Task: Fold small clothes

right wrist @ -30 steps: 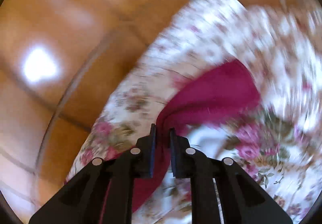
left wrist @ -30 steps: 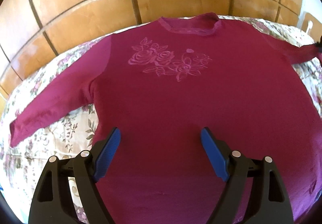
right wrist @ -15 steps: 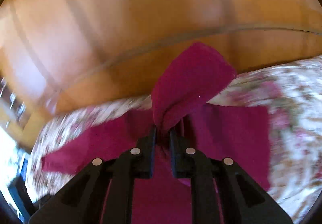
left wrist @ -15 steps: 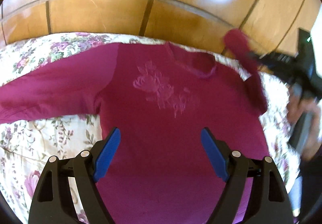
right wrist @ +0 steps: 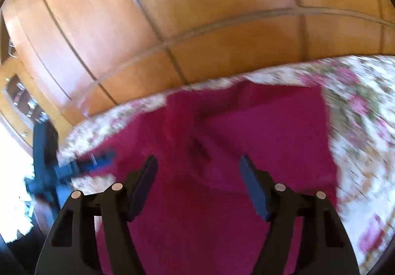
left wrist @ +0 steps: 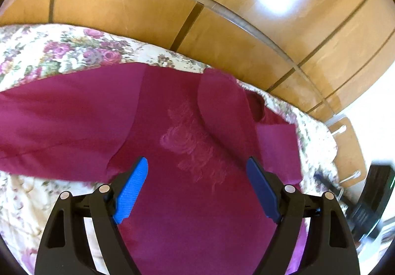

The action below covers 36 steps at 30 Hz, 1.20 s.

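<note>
A magenta long-sleeved top (left wrist: 187,191) with an embossed rose pattern lies flat on a floral bedspread (left wrist: 37,57). Its right sleeve (left wrist: 222,112) lies folded over the chest, with the cuff (left wrist: 277,149) near the right side. Its left sleeve (left wrist: 61,124) is spread out to the left. My left gripper (left wrist: 197,191) is open and empty above the top's lower middle. My right gripper (right wrist: 198,186) is open and empty above the same top (right wrist: 246,141), over the folded sleeve. The right wrist view is motion-blurred.
A wooden panelled wall (left wrist: 222,15) stands behind the bed. The other gripper (right wrist: 61,168) shows at the left in the right wrist view. A dark object (left wrist: 370,201) sits at the right edge of the left wrist view.
My right gripper carried the right sleeve over the chest, opened and let it go. My left gripper stayed open while its view shifted towards the top's left side.
</note>
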Each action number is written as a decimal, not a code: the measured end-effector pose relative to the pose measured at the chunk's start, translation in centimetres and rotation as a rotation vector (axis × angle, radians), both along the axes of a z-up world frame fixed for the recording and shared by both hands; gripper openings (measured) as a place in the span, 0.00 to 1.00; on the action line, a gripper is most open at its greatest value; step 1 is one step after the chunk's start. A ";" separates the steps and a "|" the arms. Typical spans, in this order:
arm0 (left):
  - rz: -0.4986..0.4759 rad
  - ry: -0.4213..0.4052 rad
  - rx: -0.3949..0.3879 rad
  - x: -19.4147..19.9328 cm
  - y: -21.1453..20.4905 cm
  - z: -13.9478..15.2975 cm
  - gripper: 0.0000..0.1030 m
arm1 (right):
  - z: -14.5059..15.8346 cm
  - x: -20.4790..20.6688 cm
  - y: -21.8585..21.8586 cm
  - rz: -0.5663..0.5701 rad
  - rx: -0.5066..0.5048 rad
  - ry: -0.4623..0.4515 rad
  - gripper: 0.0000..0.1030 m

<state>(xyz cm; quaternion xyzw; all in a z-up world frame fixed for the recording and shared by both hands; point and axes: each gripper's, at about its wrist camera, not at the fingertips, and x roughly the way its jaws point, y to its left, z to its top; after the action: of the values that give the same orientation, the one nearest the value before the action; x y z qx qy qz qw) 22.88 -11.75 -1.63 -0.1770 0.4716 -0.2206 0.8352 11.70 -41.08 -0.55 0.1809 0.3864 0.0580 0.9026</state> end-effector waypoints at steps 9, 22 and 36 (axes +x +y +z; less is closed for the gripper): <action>0.005 -0.008 -0.038 1.8 -1.3 1.8 0.79 | -2.3 2.6 -2.2 0.031 0.205 0.030 0.61; 0.027 0.054 -0.050 0.9 3.5 0.1 0.79 | -2.8 10.4 9.7 0.425 0.267 0.030 0.68; -0.024 0.160 -0.081 1.2 1.8 -3.2 0.73 | -3.0 -0.9 1.9 0.179 0.168 0.049 0.69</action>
<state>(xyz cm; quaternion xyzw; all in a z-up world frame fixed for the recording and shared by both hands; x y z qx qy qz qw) 24.11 -9.91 -4.86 -0.2220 0.5298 -0.2347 0.7842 10.79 -39.19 -3.57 0.2218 0.4170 0.1661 0.8656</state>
